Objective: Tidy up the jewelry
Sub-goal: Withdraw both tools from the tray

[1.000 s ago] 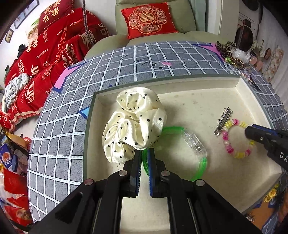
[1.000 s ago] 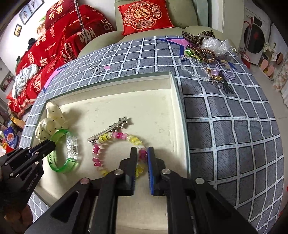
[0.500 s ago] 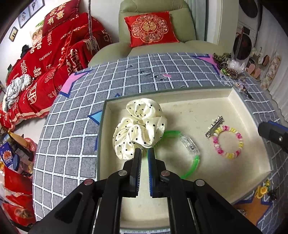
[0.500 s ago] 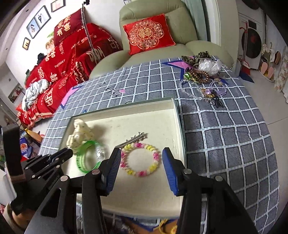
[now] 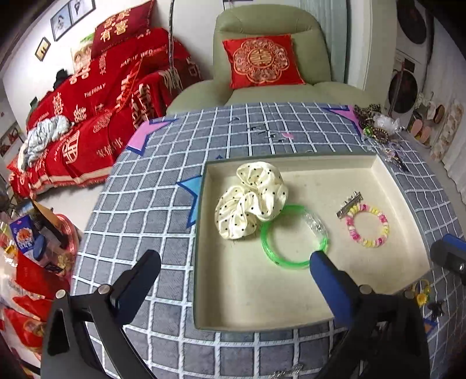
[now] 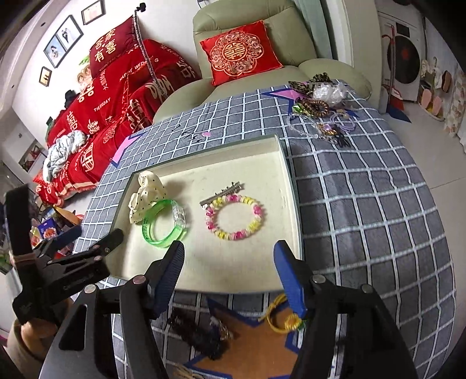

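Above the cream tray point(image 5: 201, 262), both the left hand-held gripper point(image 5: 233, 266) and right hand-held gripper point(image 6: 228, 256) spread wide, empty.

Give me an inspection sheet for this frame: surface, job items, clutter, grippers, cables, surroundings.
Surface: grey checked cloth; cream tray on it.
Job's things: in tray, dotted scrunchie overlapping green bangle; beaded bracelet touching metal hair clip.
Clutter: loose jewelry pile at far right corner; yellow ring piece and dark item near the front edge.
Grippers: left gripper and right gripper both open, holding nothing.
Cables: nothing seen.
Surroundings: green armchair with red cushion; red-covered sofa.
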Available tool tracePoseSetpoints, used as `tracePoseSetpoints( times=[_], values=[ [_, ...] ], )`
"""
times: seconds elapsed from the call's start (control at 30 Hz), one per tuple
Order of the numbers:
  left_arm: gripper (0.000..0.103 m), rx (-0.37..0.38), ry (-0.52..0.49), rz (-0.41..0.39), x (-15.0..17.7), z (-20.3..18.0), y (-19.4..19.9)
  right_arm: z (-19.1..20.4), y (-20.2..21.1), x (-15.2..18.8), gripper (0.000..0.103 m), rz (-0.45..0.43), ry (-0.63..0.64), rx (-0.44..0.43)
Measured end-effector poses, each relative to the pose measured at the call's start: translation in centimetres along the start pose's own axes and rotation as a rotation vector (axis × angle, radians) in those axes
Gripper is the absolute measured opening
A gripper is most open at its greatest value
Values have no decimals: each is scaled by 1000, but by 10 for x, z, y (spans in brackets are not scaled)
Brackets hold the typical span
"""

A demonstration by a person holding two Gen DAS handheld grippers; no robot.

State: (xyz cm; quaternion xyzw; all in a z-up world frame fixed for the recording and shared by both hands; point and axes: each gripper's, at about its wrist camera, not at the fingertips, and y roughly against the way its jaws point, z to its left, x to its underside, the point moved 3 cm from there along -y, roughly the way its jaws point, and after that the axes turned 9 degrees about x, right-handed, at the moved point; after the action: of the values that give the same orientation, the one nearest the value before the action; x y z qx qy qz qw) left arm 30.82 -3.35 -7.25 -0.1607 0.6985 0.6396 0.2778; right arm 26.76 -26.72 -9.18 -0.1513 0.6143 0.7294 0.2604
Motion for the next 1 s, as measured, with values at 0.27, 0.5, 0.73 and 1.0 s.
tracePoseSetpoints(
  times=[0.27,0.5,0.73,1.0],
  values=[
    [103,0,-14,-20,23,-6,31,0,20,18,84,-10,2,-16],
    [103,-32,-27,-51,58,-5,64,3,34,45,88,14,2,-47],
    [103,0,-28,-10,97,-3,78,2,50,75,90,12,-9,-66],
    [103,30,-32,9,143,-8,91,-2,68,107,90,-13,-20,-57]
  ],
)
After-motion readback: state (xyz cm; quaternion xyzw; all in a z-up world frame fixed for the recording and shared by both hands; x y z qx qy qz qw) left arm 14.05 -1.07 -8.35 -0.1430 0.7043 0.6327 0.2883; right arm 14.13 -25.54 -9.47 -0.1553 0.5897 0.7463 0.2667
